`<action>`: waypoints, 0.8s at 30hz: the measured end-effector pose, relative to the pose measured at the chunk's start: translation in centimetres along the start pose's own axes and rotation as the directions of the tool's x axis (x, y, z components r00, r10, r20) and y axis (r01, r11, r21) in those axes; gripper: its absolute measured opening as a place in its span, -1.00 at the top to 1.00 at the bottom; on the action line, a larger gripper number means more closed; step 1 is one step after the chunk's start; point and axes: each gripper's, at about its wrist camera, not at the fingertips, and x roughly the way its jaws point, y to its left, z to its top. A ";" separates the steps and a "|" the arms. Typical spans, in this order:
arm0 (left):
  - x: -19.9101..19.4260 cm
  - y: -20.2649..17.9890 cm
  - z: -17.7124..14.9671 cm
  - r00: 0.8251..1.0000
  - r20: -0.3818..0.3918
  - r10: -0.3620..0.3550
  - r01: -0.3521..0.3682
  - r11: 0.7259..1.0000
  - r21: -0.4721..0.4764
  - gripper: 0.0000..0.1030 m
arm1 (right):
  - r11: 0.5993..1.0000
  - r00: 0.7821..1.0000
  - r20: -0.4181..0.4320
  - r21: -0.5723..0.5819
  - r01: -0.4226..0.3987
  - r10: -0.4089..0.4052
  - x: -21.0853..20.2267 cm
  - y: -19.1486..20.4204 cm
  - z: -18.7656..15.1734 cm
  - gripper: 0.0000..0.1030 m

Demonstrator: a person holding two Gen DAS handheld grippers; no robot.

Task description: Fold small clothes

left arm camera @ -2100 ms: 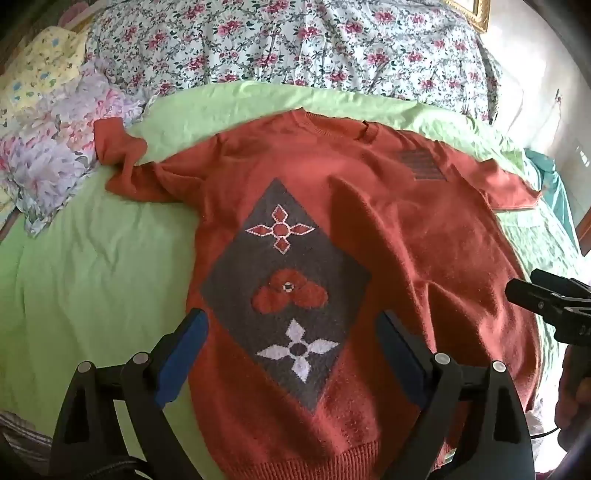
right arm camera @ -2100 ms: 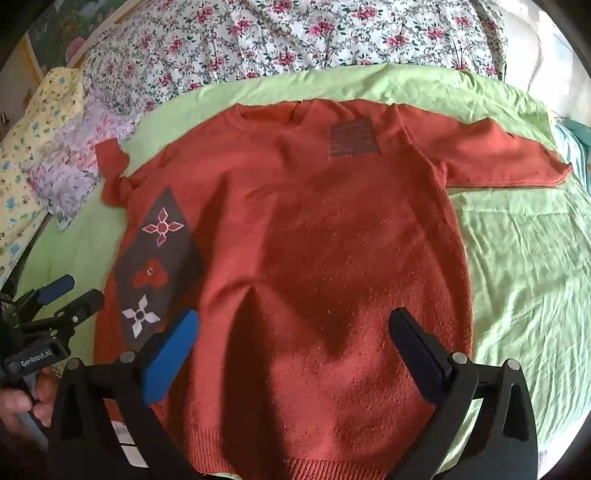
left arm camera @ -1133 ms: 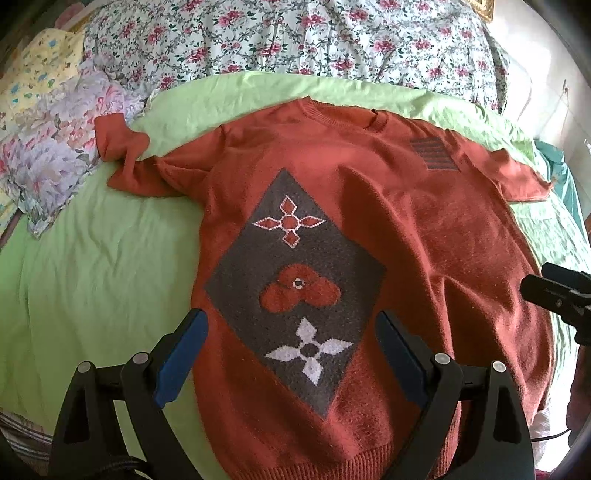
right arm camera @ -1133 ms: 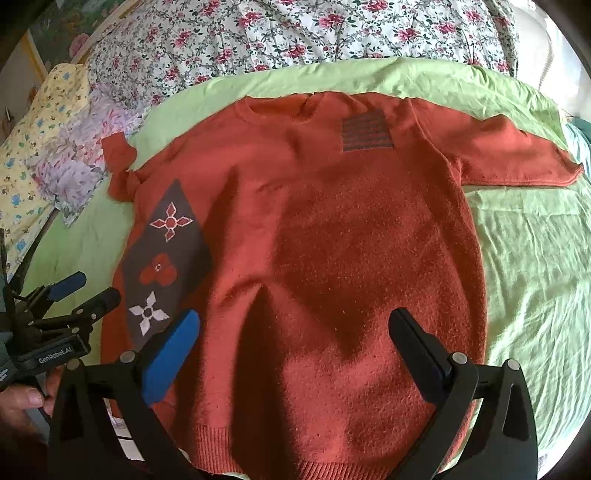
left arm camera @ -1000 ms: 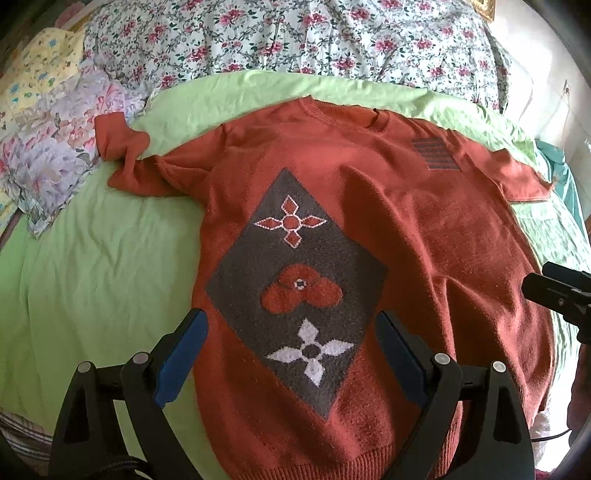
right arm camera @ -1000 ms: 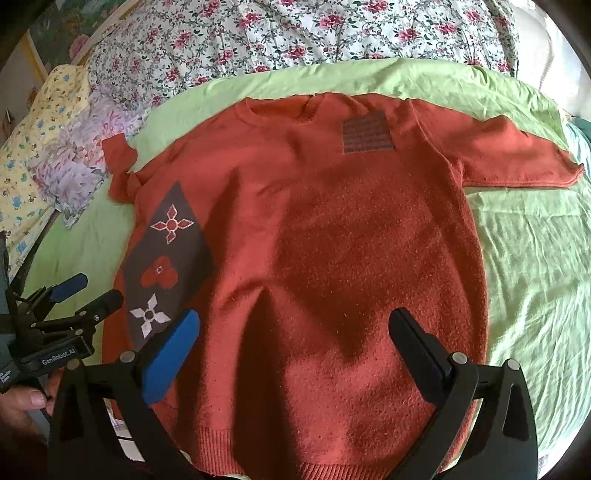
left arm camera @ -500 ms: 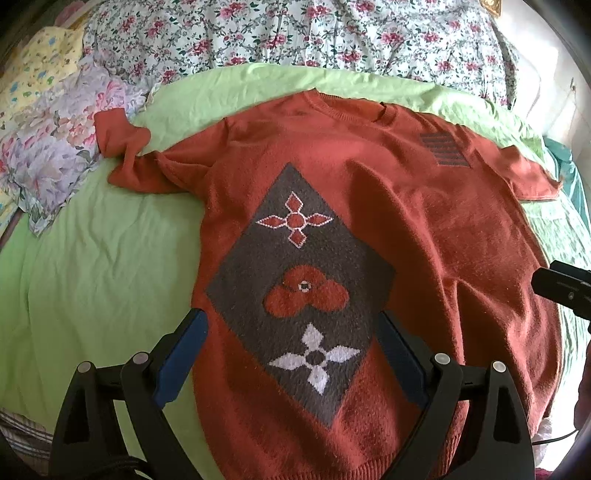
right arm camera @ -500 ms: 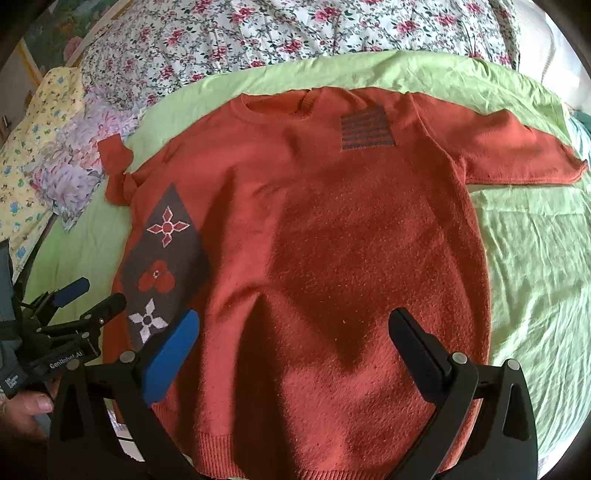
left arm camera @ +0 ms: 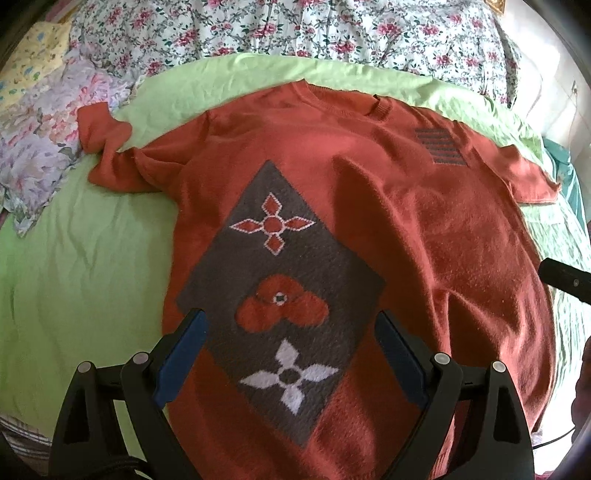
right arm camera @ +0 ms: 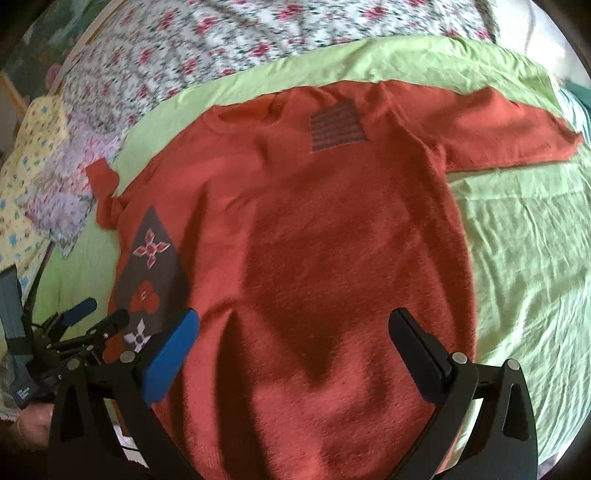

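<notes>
Green sheet [left arm camera: 85,258] is spread over the bed, and an orange sweater [right arm camera: 332,240] is laid flat on it, front up, sleeves stretched to both sides. Bare sheet is seen left and right of the sweater; a floral blanket [left arm camera: 295,33] borders the far edge. The left gripper [left arm camera: 291,350] and the right gripper [right arm camera: 295,343] are held wide apart above the hem, nothing gripped. Small writing on the left gripper cannot be read.

- Rust-orange knitted sweater [left arm camera: 424,221]: hem cut off by bottom edge, both views.
- Right wrist view motion-blurred; floral white-and-pink quilt [right arm camera: 258,40] smeared.
- Right gripper [left arm camera: 565,282]: only one fingertip showed.
</notes>
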 end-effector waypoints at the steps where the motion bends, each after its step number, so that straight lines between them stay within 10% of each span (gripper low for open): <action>1: 0.2 -0.1 0.1 1.000 -0.004 -0.004 0.004 1.000 0.002 -0.79 | 1.000 1.000 0.002 0.018 0.000 0.000 0.0 -0.6 0.2 -0.99; 13: 2.8 -0.2 4.7 1.000 0.007 -0.016 0.017 0.998 -0.063 -0.79 | 0.965 0.988 0.077 0.239 0.112 -0.134 -2.6 -11.9 4.4 -0.98; 24: 4.4 -2.0 12.5 0.999 0.052 -0.003 0.003 1.000 -0.003 -0.80 | 0.775 0.906 0.134 0.577 0.258 -0.401 -6.6 -29.4 11.4 -0.47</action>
